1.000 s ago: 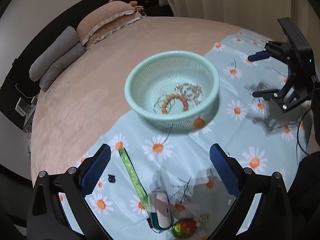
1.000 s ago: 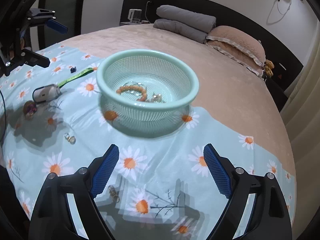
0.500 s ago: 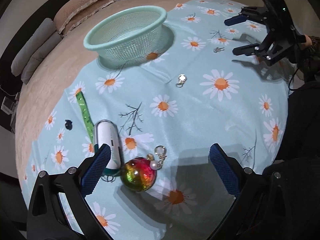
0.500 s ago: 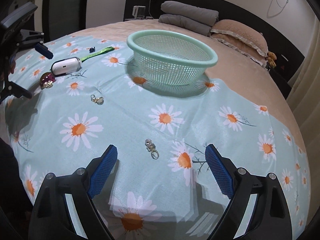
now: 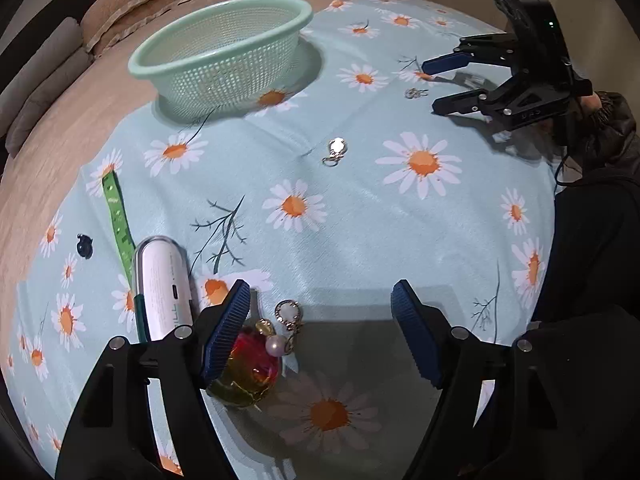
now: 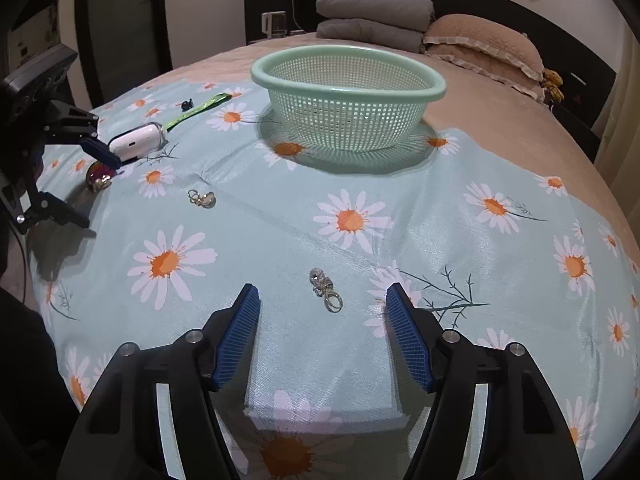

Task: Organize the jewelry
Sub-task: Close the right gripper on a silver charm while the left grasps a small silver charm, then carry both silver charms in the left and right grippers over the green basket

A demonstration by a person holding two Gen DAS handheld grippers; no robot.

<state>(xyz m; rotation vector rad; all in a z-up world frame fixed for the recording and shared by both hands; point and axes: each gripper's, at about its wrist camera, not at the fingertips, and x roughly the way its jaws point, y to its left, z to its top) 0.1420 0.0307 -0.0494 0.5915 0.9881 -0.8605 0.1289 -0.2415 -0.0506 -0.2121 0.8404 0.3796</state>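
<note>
A mint mesh basket (image 5: 224, 44) (image 6: 348, 96) stands on a daisy-print cloth (image 5: 360, 232) (image 6: 280, 240). My left gripper (image 5: 320, 312) is open, low over the cloth. A red-green ball charm (image 5: 250, 376) with a pearl and clasp lies by its left finger (image 5: 226, 328). A silver charm (image 5: 335, 151) (image 6: 203, 198) lies mid-cloth. My right gripper (image 6: 320, 312) is open, with a silver crystal charm (image 6: 325, 288) (image 5: 416, 93) on the cloth between its fingertips. Each gripper shows in the other's view, the right one (image 5: 444, 84) and the left one (image 6: 86, 184).
A white case (image 5: 162, 284) (image 6: 136, 142) on a green strap (image 5: 118, 216) (image 6: 196, 110) lies left of the ball charm. A small dark clip (image 5: 84, 246) (image 6: 187, 104) is nearby. Pillows (image 6: 484, 52) and folded grey blankets (image 6: 372, 16) lie beyond the basket.
Both grippers have pulled back from above the basket and dropped low over the cloth. The left now sits beside the ball charm, the right around the crystal charm.
</note>
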